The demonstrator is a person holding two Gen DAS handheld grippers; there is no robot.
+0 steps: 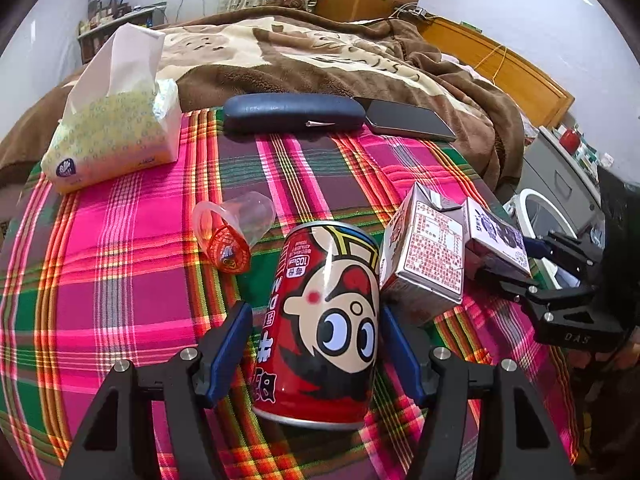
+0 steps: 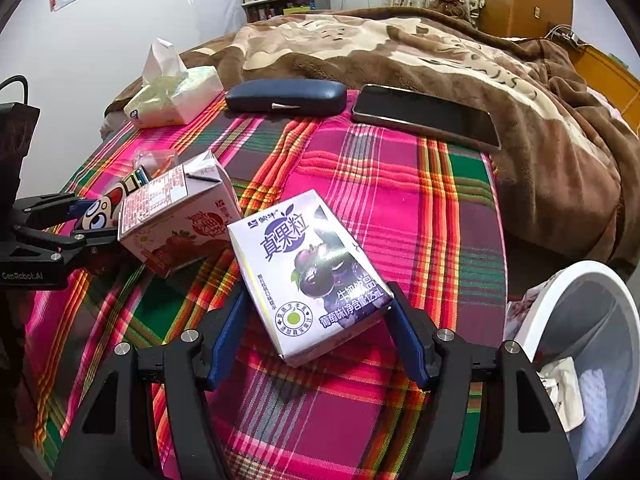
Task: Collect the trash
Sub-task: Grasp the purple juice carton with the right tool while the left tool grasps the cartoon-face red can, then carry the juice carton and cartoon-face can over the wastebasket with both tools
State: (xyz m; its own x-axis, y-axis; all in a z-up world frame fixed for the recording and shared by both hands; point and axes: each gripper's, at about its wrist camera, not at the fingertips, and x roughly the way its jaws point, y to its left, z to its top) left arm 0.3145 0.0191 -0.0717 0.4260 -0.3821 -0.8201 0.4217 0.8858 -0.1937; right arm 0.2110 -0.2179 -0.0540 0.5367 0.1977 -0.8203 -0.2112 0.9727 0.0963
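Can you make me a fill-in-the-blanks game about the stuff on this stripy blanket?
1. The red can sits between the fingers of the ____ gripper.
2. The carton between the fingers of the right gripper shows dark ____ fruit.
3. Beside the phone lies a dark blue ____.
4. The clear plastic cup is lying on its ____.

Missing words: left; purple; case; side
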